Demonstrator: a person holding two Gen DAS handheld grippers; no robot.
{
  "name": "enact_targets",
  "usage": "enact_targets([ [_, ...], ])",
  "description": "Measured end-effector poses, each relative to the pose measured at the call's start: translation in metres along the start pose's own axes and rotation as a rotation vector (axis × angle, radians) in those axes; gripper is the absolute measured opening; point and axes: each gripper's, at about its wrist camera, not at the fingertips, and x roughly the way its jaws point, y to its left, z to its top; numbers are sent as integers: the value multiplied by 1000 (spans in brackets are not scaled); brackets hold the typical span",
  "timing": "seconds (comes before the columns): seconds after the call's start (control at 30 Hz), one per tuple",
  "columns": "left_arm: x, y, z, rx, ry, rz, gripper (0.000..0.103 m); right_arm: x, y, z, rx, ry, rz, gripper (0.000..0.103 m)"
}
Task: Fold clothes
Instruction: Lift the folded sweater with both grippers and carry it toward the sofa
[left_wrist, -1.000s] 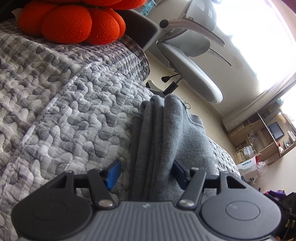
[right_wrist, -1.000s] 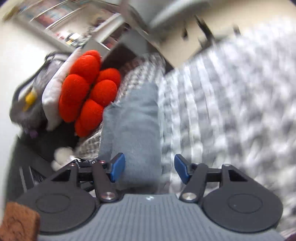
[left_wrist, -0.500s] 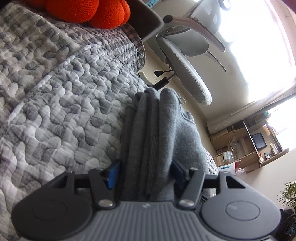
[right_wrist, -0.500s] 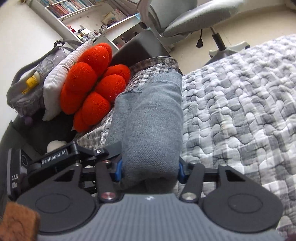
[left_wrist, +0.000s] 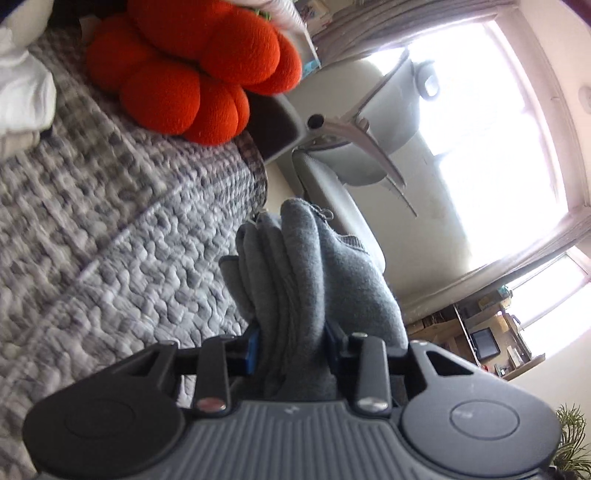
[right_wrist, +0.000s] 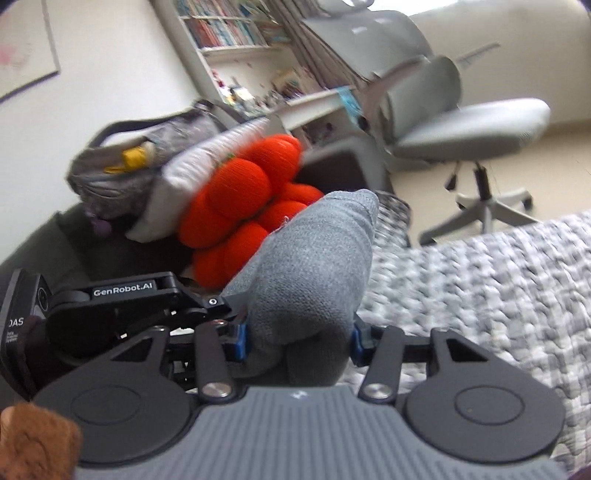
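Observation:
A folded grey sweater is held up off the quilted grey bedspread. My left gripper is shut on one end of the thick bundle, with its layered edges running away from the camera. In the right wrist view the same grey sweater sticks forward as a rounded roll, and my right gripper is shut on it. The left gripper's black body, marked GenRobot.AI, shows just left of the roll there. The blue pads are mostly buried in cloth.
An orange flower-shaped cushion lies at the head of the bed, with a white pillow and a grey bag behind it. A grey office chair stands on the floor beside the bed. Bookshelves line the far wall.
Both grippers went from open around the folded sweater to shut on it. The bundle has since been raised off the bedspread and both views have tilted upward.

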Motion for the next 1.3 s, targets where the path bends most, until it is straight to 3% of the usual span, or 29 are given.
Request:
enact_targets([
  [0.13, -80, 14, 12, -9, -121, 43, 34, -9, 49, 1, -36, -35, 115, 52],
  [0.27, -160, 28, 25, -19, -242, 85, 34, -8, 108, -9, -55, -12, 269, 52],
  [0.53, -316, 94, 22, -121, -504, 212, 35, 20, 233, -60, -141, 150, 605, 52],
  [0.7, -379, 146, 6, -230, -626, 254, 35, 31, 301, -96, -242, 253, 736, 52],
  [0.83, -406, 167, -13, -285, -725, 276, 35, 40, 333, -112, -284, 308, 804, 52],
  [1.03, -417, 182, -45, -382, -853, 310, 36, 51, 357, -126, -401, 374, 904, 52],
  [1.13, -415, 178, -70, -436, -933, 329, 36, 61, 355, -131, -419, 410, 996, 52],
  [1.3, -410, 160, -101, -465, -1074, 424, 36, 82, 358, -131, -443, 505, 1182, 52],
])
